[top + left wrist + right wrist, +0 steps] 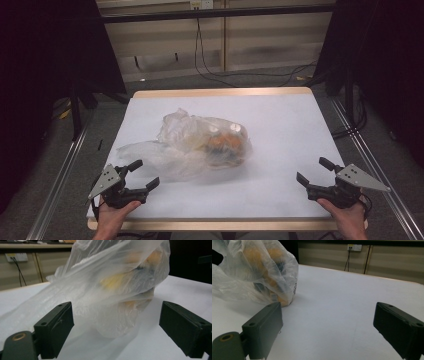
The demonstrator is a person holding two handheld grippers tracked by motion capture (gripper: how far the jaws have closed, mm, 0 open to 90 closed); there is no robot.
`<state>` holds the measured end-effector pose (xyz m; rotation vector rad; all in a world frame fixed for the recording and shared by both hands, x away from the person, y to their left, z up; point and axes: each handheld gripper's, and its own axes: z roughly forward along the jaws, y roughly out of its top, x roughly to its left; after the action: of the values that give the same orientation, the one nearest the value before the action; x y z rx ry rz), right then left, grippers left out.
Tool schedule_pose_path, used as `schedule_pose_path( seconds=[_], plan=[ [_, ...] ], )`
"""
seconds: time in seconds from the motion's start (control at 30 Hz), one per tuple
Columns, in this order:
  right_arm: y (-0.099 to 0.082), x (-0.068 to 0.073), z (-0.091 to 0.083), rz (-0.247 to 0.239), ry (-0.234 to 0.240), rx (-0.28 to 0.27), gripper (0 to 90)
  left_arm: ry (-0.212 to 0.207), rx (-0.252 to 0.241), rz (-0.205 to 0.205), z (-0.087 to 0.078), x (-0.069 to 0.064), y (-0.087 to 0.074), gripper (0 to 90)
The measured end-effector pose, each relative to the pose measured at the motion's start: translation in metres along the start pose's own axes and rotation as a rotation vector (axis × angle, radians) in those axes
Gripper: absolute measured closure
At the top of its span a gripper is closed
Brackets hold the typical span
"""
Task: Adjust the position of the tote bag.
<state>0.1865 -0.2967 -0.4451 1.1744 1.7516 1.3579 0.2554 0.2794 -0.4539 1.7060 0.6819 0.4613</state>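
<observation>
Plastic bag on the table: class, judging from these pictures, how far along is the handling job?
Done: nothing visible. The clear plastic bag lies bunched mid-table, its orange and dark contents inside. In hand: nothing; the left tool and right tool sit open near the table's front edge, apart from the bag. Left: any grasping or emptying, likely.

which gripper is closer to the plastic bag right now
Left. The left gripper sits open beside the loose near-left edge of the plastic bag, facing it. The right gripper, also open, is farther off across bare table.
</observation>
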Motion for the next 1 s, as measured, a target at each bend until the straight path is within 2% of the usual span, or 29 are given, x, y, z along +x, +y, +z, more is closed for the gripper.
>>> schedule_pose_path(
  seconds=[0.03, 0.1, 0.17, 0.23, 0.3, 0.5, 0.53, 0.67, 0.77, 0.8, 0.97, 1.0],
  plan=[
    [0.000, 0.000, 0.001, -0.003, 0.006, 0.005, 8.2, -0.003, 0.004, 0.012, 0.000, 0.001, 0.000, 12.6],
    [0.000, -0.001, 0.002, -0.004, 0.007, 0.010, 9.3, -0.006, -0.003, 0.002, 0.001, 0.000, 0.000, 13.0],
    [0.000, 0.000, 0.002, -0.003, 0.016, 0.010, 11.4, -0.008, -0.004, 0.027, 0.001, 0.000, 0.001, 14.6],
    [0.000, 0.001, 0.002, -0.001, 0.026, 0.020, 11.4, -0.008, -0.002, 0.010, 0.001, -0.001, 0.001, 15.3],
    [0.000, 0.001, 0.003, -0.009, 0.032, 0.026, 13.4, -0.016, 0.016, 0.023, 0.001, 0.001, 0.001, 15.9],
    [0.000, 0.001, 0.007, -0.008, 0.051, 0.047, 15.7, -0.022, 0.010, -0.023, 0.000, 0.004, 0.002, 21.4],
    [0.000, 0.001, 0.007, -0.006, 0.053, 0.047, 15.9, -0.009, 0.016, -0.025, -0.001, 0.005, 0.003, 22.1],
    [0.000, 0.002, 0.008, -0.010, 0.067, 0.058, 16.5, -0.037, 0.030, -0.054, -0.001, 0.005, 0.006, 28.0],
    [0.000, 0.002, 0.010, -0.011, 0.074, 0.062, 17.1, -0.065, 0.020, -0.058, 0.000, 0.002, 0.010, 32.7],
    [0.000, 0.002, 0.010, -0.019, 0.080, 0.065, 17.4, -0.074, 0.026, -0.041, 0.000, 0.001, 0.012, 32.7],
    [0.001, 0.006, 0.013, -0.031, 0.097, 0.081, 17.3, -0.089, 0.024, -0.035, 0.001, -0.001, 0.017, 34.6],
    [0.001, 0.007, 0.014, -0.031, 0.102, 0.084, 17.4, -0.097, 0.022, -0.046, 0.002, -0.002, 0.017, 34.7]
  ],
)
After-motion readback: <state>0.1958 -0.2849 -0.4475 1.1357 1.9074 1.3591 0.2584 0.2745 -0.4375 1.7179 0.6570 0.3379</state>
